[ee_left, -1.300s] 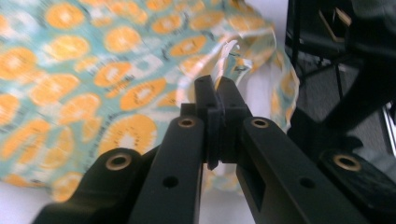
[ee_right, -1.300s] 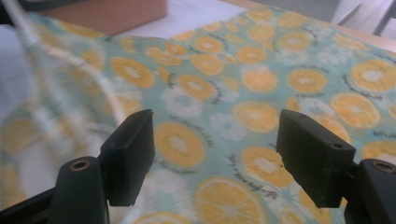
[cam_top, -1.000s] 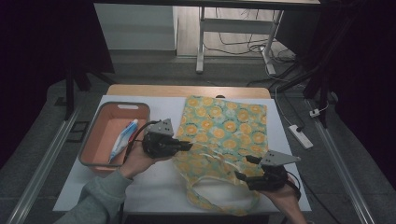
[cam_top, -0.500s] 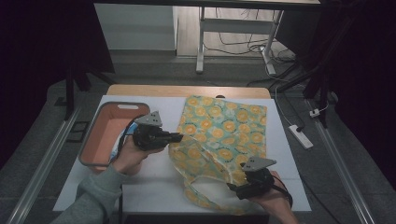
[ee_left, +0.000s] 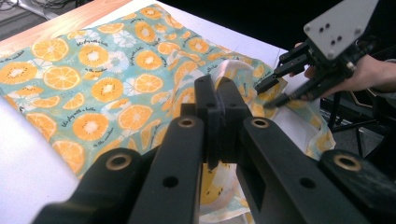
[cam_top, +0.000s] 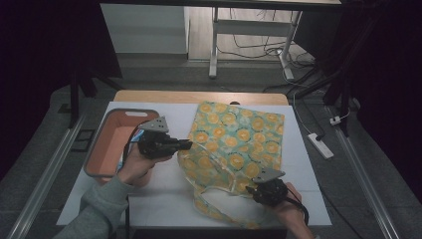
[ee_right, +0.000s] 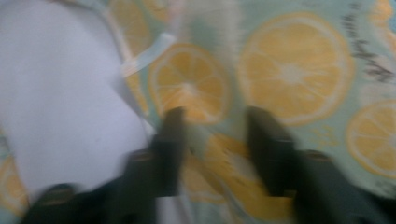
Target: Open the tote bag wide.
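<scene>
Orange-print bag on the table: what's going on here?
A person works a teal cloth tote bag printed with orange slices, lying on the white table. The left tongs are shut on the bag's mouth edge, lifting it open. The right tongs have just been closing over the fabric near the handle; the jaws still stand apart. A salmon plastic bin sits at the left.

A lab: white table, floor rails, power strip, loose cables.

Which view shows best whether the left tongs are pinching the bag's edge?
The left gripper view: the left tongs stand shut with the orange-print bag fabric bunched at their tips. The high view shows them at the bag's lifted edge, small. The right gripper view gives blurred fabric between the right tongs.
</scene>
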